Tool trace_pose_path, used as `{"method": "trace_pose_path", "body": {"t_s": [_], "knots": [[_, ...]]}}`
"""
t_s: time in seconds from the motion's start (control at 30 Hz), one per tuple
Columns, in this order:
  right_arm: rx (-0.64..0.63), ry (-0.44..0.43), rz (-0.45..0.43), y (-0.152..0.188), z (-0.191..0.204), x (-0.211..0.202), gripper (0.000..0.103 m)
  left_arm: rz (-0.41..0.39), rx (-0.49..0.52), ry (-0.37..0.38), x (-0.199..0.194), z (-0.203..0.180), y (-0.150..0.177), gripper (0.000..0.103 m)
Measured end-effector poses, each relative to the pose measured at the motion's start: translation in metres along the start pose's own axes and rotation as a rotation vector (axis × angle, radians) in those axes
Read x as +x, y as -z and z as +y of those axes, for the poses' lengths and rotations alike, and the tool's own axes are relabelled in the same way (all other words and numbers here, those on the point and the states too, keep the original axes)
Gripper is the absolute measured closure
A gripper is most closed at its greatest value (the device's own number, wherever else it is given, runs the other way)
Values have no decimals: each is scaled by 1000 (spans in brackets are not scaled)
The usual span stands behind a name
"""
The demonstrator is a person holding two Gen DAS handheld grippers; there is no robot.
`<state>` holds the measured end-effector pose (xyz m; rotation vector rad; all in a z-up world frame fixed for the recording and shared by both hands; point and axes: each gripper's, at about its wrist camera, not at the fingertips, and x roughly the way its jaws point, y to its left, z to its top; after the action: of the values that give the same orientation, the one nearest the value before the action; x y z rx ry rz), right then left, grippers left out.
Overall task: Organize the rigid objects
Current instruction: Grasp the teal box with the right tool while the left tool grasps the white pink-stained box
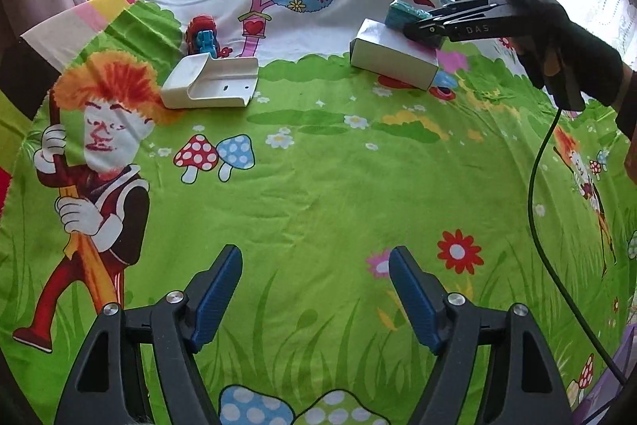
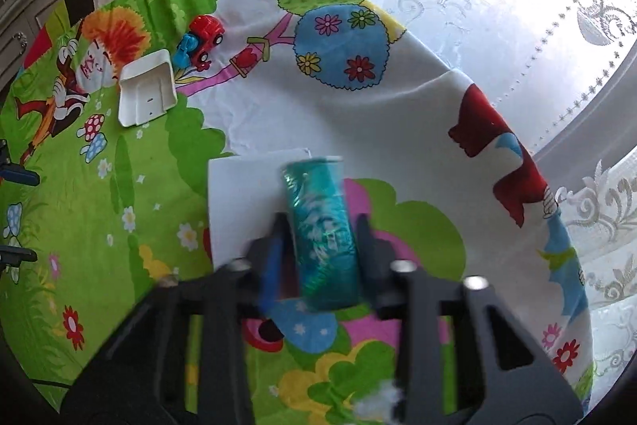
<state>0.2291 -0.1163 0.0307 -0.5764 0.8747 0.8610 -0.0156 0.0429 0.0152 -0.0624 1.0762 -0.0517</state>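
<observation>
Right gripper point(image 2: 322, 241) at teal box on white carton, far right of tabletop.

The glossy teal rectangular box point(image 2: 320, 226) lies on the flat white cardboard carton point(image 2: 243, 202); the fingers flank it, but motion blur hides whether they touch it. Left gripper point(image 1: 314, 289) hangs with fingers spread, holding nothing, above the cartoon-printed green tablecloth point(image 1: 318, 186). A white plastic bracket point(image 1: 211, 82) and a red-and-blue toy car point(image 1: 203, 36) sit near the far left edge.

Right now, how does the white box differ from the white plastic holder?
The white box is a closed block; the white plastic holder is an open scoop-like shell with small holes. The box carries the teal packet; the holder carries nothing. The box lies by the right gripper, the holder by the toy car. Both are white and rigid.
</observation>
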Motion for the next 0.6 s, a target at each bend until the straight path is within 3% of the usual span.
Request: {"method": "trace_pose_path", "body": {"t_s": [0.13,0.2,0.27,0.37,0.47,0.53,0.6], "knots": [[209,43,-84,8,-35,-10,70,-7,8,2,11,-4,-16,26],[266,142,-29,12,-48,1,70,-5,-16,26,17,-5,-27,26],[238,160,42,17,-45,18,70,3,-53,59,24,-6,-38,26],[192,62,67,21,-24,30,70,27,-128,111,31,-6,-55,26],[150,-177,32,21,13,17,70,8,-188,124,24,-3,-65,26],[74,-223,23,23,43,8,71,-8,-203,99,20,0,-67,23],[84,-195,24,30,53,5,71,-14,-223,82,20,4,-69,22]]}}
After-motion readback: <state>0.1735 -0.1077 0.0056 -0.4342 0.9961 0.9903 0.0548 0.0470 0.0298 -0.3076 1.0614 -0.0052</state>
